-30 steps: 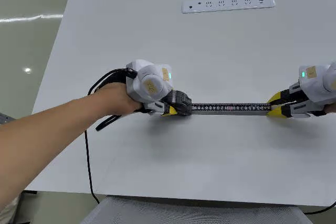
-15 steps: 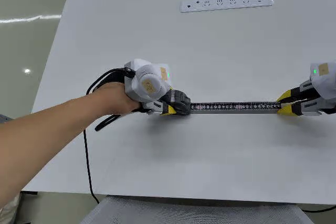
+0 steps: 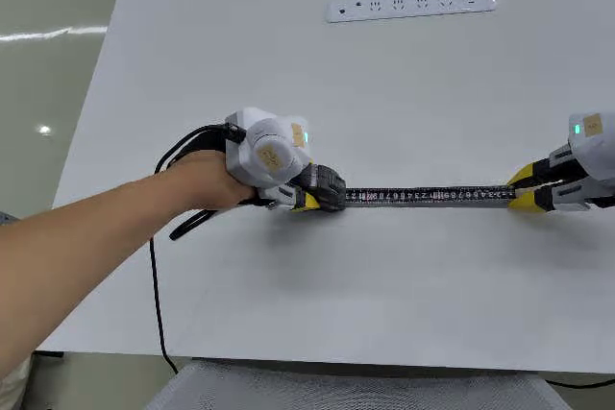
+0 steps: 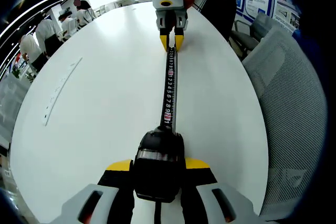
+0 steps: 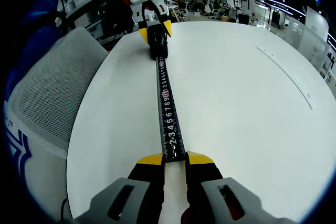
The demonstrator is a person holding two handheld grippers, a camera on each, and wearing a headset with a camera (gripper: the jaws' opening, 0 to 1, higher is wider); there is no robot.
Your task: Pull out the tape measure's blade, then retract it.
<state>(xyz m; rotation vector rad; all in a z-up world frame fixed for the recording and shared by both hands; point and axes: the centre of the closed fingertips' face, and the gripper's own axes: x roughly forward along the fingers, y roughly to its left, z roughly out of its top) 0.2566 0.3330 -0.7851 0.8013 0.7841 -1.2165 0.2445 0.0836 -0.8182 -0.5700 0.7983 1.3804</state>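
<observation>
Here, left tongs clenched on tape measure, right tongs likewise on blade; open table beyond.

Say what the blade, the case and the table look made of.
The blade is a thin, dark, straight strip with pale printed numerals, probably coated steel. The case is black and rounded with a dull sheen, likely moulded plastic or rubber; I cannot tell which. The table is smooth white with soft matte glare and looks like laminate, though that is uncertain.

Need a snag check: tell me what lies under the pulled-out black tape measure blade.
Bare white tabletop runs under the black numbered blade; the strip directly beneath is hidden.
</observation>
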